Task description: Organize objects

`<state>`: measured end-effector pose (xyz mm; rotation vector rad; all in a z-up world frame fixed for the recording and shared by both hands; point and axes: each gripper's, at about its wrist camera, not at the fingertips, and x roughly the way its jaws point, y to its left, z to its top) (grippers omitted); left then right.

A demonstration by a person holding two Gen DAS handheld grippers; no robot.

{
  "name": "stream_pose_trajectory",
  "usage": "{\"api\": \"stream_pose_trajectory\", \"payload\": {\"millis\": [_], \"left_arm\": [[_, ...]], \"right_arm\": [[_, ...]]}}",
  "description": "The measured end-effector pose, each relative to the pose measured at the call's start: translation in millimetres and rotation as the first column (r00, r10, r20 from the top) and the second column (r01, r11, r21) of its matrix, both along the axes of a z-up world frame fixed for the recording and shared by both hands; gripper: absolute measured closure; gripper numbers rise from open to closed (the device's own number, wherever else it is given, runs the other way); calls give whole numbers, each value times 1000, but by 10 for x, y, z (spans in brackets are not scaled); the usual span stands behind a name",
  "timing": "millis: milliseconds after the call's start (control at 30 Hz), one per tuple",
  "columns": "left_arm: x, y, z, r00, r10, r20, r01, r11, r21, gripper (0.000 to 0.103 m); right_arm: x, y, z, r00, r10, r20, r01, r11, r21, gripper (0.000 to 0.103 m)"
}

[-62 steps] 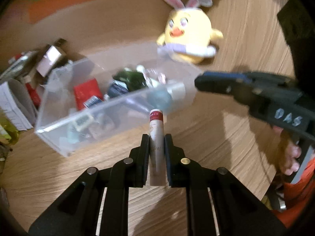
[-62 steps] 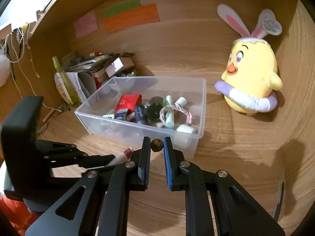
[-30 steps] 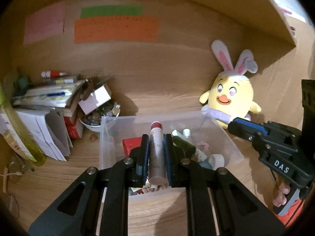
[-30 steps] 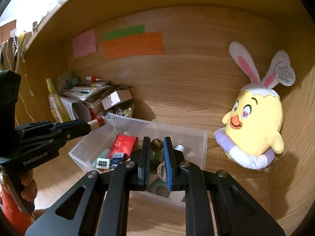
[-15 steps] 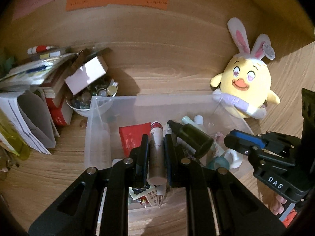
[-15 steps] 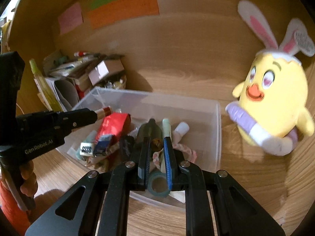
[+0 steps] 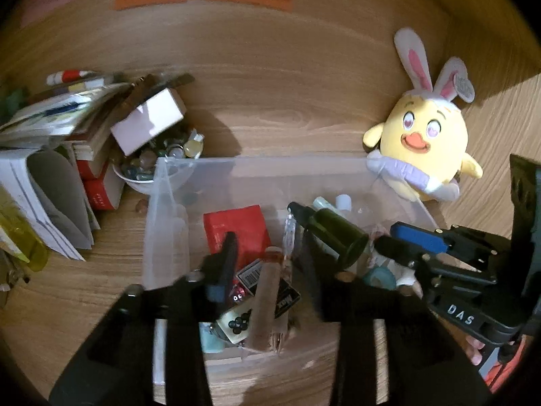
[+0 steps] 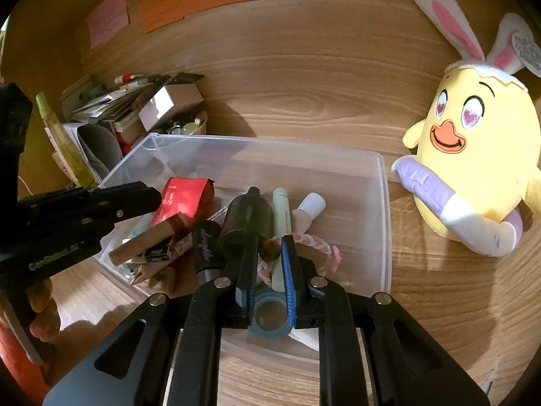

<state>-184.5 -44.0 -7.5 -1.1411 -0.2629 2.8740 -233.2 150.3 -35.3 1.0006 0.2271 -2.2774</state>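
Tube [image 7: 265, 299] dropped among bin [image 7: 159, 223] clutter.

clear translucent plastic bin [image 8: 383, 223] ahead of the right gripper's [image 8: 268, 253] black jaws with blue pads. inside: red glossy packet [image 8: 184, 198], dark green glass bottle [image 8: 245, 216], pale mint tube [image 8: 282, 216], tan cylindrical tube with a dark red cap [image 8: 143, 242], pink-and-white braided ring [image 8: 321, 245], teal tape roll [image 8: 268, 318]. right of it: yellow plush chick with white-and-pink rabbit ears [image 8: 480, 155], lilac band.
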Motion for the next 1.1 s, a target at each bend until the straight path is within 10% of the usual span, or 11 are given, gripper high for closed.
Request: {"api": "stream_pose_trajectory", "payload": {"millis": [200, 800, 1100], "left_arm": [[116, 12, 118, 1000, 8, -30, -8, 1000, -7, 47], [674, -16, 256, 995, 36, -92, -36, 999, -8, 13], [944, 33, 304, 990, 46, -134, -53, 997, -53, 7]], "right_arm": [[61, 28, 101, 999, -1, -39, 0, 1000, -10, 59], [514, 250, 425, 991, 25, -130, -31, 999, -39, 43], [809, 422, 533, 978, -7, -207, -7, 998, -70, 18]]}}
